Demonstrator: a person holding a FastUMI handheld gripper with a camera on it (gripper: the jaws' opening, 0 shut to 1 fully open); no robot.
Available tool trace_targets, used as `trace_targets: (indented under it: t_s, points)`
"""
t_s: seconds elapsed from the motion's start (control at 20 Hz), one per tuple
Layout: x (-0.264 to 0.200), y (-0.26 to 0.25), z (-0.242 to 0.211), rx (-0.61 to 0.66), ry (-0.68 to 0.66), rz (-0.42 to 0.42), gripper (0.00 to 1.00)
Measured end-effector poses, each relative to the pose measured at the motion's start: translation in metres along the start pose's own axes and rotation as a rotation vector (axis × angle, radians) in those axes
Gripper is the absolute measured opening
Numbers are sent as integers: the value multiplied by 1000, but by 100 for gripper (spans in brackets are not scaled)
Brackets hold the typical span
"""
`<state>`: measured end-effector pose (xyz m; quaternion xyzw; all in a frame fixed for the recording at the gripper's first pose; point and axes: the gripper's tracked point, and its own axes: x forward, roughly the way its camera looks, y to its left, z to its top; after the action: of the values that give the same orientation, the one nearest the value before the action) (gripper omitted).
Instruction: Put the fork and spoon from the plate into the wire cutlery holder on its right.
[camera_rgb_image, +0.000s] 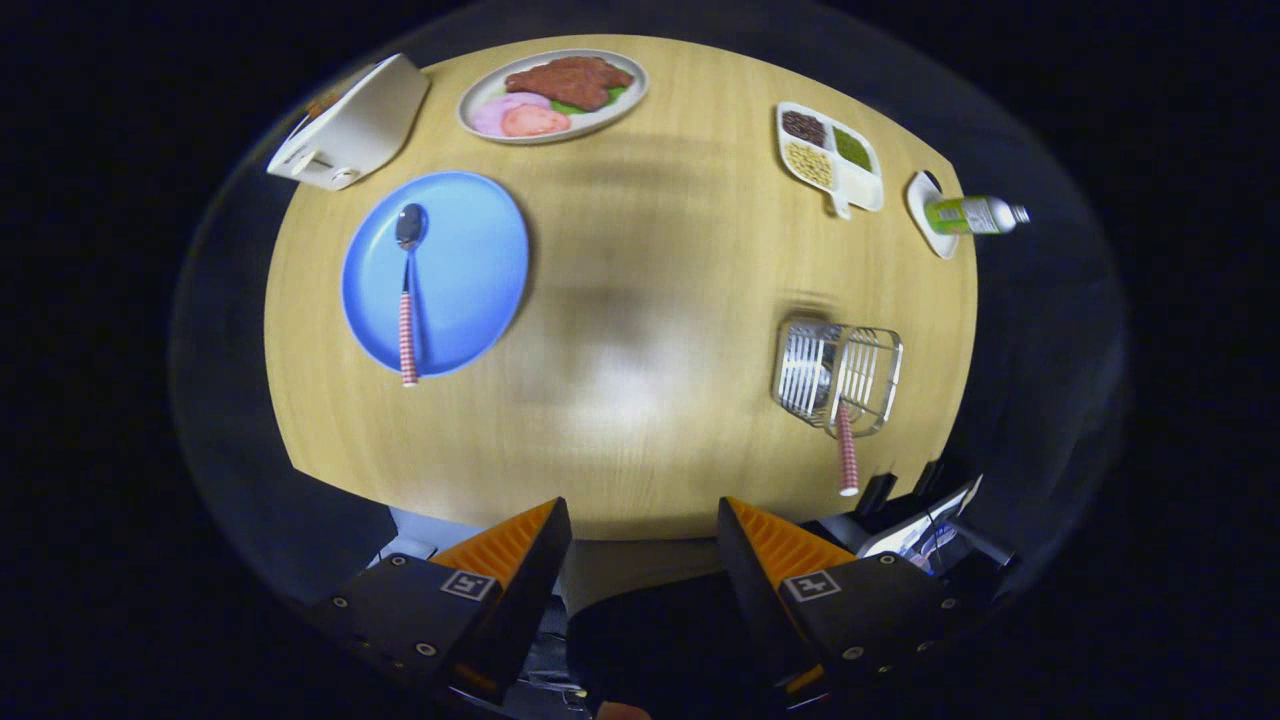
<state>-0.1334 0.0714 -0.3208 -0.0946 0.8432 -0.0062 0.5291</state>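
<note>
The wooden tabletop (640, 330) carries food dishes beyond, the spoon (407, 290) on the blue plate (470, 270) and a red-checked handle (847, 455) jutting from the wire cutlery holder (838, 372), while the tool (645, 540) hangs released, fingers apart, holding nothing

From my seat the bench (640, 330) is lit from above, with a pale glare patch just ahead of the tool (645, 535), whose fingers stand apart and empty. Soft smeared shadows cross the wood beyond it. Fisheye bending curves the bench's edges, the surroundings fall dark, and the wire holder (838, 372) looks slightly blurred.
</note>
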Motion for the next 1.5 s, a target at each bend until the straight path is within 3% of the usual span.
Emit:
trace_targets:
  t_s: [0.5, 0.95, 1.2, 1.5]
  points:
    - [14, 162, 77, -90, -105, 197, 89]
    - [63, 195, 107, -82, -113, 172, 85]
    - [81, 195, 103, -69, -84, 142, 66]
    - [86, 201, 101, -81, -124, 169, 40]
